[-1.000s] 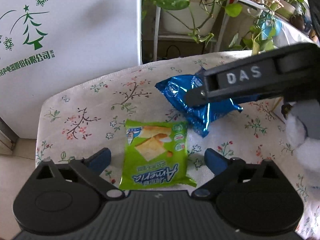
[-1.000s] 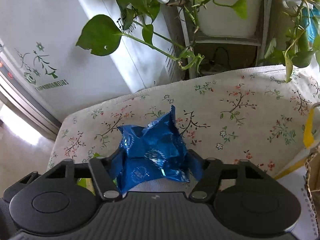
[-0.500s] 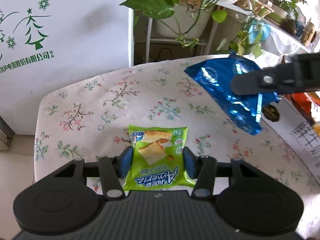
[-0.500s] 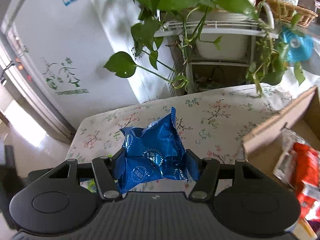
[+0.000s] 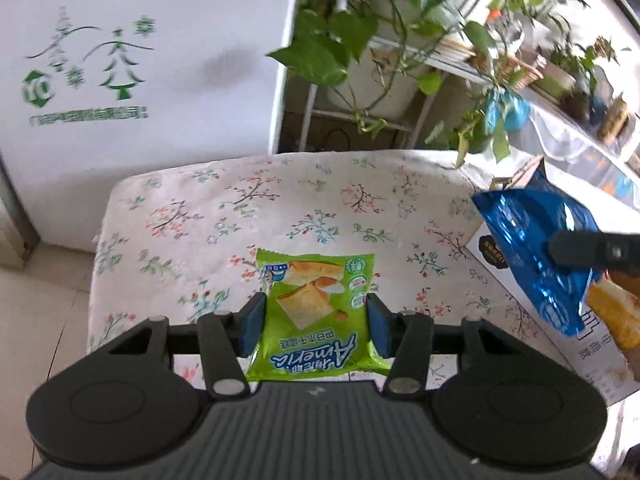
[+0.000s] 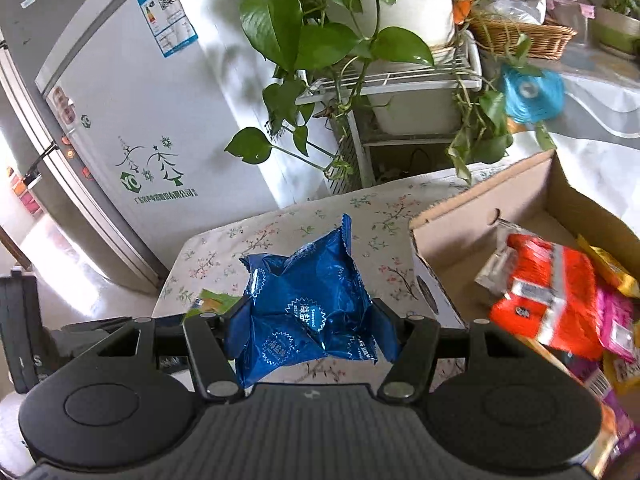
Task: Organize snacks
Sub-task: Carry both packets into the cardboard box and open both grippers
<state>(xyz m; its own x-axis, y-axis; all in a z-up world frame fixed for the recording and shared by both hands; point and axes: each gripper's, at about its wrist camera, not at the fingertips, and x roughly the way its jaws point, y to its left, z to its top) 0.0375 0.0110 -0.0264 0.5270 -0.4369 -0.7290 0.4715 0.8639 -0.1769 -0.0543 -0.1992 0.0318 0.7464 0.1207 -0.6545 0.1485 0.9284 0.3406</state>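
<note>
The green cracker packet (image 5: 316,316) was squeezed between the blue pads of the left gripper (image 5: 316,322), held just above the flowered tablecloth (image 5: 248,208). The blue snack bag (image 6: 308,308) was pinched, all crumpled, in the right gripper (image 6: 312,328), up in the air near the cardboard box (image 6: 452,232). The box stood open at the table's right side. Inside it lay an orange-red packet (image 6: 548,300) and other bright snacks. Behind the table stood a white fridge (image 6: 132,112) and a leafy potted plant (image 6: 328,28) on a white rack.
</note>
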